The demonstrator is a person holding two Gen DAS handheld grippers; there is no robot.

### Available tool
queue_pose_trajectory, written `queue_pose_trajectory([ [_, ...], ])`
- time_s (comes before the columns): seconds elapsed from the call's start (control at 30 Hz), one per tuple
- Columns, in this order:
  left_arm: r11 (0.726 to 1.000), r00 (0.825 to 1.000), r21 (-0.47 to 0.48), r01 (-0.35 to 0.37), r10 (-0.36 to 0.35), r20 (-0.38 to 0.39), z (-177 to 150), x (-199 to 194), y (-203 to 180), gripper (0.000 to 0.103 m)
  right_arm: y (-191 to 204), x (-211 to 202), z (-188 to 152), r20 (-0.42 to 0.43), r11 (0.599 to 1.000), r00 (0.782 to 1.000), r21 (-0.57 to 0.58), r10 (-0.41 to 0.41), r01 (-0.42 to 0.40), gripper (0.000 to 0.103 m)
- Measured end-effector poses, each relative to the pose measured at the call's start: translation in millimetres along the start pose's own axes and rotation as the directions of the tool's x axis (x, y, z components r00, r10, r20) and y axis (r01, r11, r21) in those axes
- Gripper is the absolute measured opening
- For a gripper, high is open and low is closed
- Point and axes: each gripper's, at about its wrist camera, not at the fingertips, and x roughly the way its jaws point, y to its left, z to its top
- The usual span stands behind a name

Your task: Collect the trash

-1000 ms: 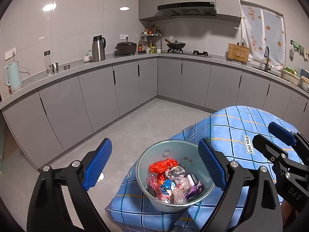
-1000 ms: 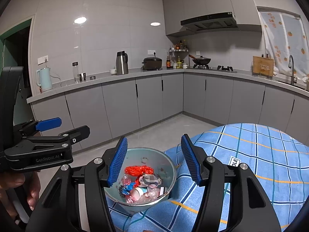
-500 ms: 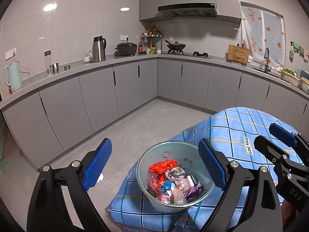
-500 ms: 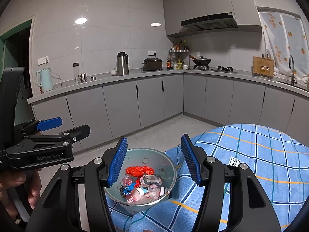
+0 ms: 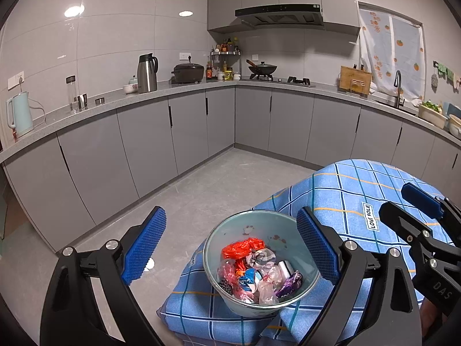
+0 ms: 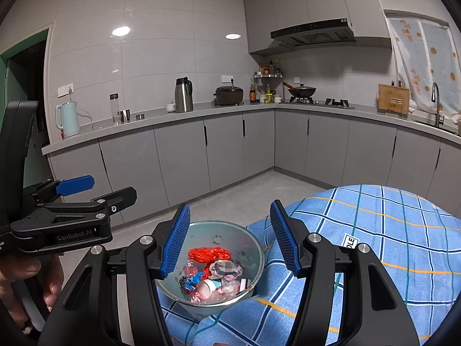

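A pale green bowl stands at the corner of a table under a blue checked cloth. It holds several pieces of trash: a red wrapper, crumpled plastic, coloured candy wrappers. My left gripper is open and empty, above and in front of the bowl. In the right wrist view the bowl with its trash sits between the fingers of my right gripper, which is open and empty above it. Each gripper shows in the other's view, at the right edge and the left edge.
Grey kitchen cabinets run along the far walls, with a kettle, a steel flask, a pot, a wok and a sink tap on the counter. Grey floor lies between table and cabinets.
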Motion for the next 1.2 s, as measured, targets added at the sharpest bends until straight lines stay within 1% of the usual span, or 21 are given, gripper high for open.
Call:
queue_pose_trajectory([
  [0.23, 1.0, 1.0, 0.003, -0.004, 0.004, 0.002, -1.6, 1.5, -1.1, 0.094, 0.2, 0.3, 0.8, -0.002, 1.0, 1.0, 0.002, 0.0, 0.0, 0.058],
  [0.43, 1.0, 1.0, 0.004, -0.004, 0.004, 0.0, -2.0, 1.5, -1.5, 0.095, 0.7, 0.5, 0.4, -0.002, 1.0, 1.0, 0.004, 0.001, -0.001, 0.058],
  [0.5, 1.0, 1.0, 0.007, -0.007, 0.007, 0.003, -1.9, 1.6, -1.8, 0.098, 0.9, 0.4, 0.5, -0.001, 1.0, 1.0, 0.002, 0.0, 0.0, 0.058],
  [0.73, 1.0, 1.0, 0.007, -0.011, 0.011, 0.0, -2.6, 1.8, -2.3, 0.098, 0.8, 0.1, 0.0, -0.001, 1.0, 1.0, 0.004, 0.001, -0.001, 0.058],
  [0.9, 0.999, 0.999, 0.017, -0.039, 0.04, -0.012, -2.7, 4.2, -4.3, 0.098, 0.9, -0.6, 0.1, 0.004, 1.0, 1.0, 0.003, -0.004, 0.004, 0.058],
  [0.97, 0.998, 0.998, 0.024, -0.062, 0.063, -0.017, -3.5, 5.5, -5.8, 0.098, 1.2, -0.7, 0.2, 0.004, 1.0, 1.0, 0.002, -0.006, 0.006, 0.058],
  [1.13, 0.997, 0.997, 0.044, -0.067, 0.068, -0.025, -4.5, 7.3, -8.6, 0.098, 1.5, -0.5, 0.1, 0.002, 1.0, 1.0, 0.002, -0.007, 0.007, 0.058],
  [1.2, 0.997, 0.998, 0.044, -0.059, 0.06, -0.023, -5.3, 6.2, -9.9, 0.098, 1.5, -0.9, 0.0, 0.004, 1.0, 1.0, 0.002, -0.009, 0.009, 0.06],
])
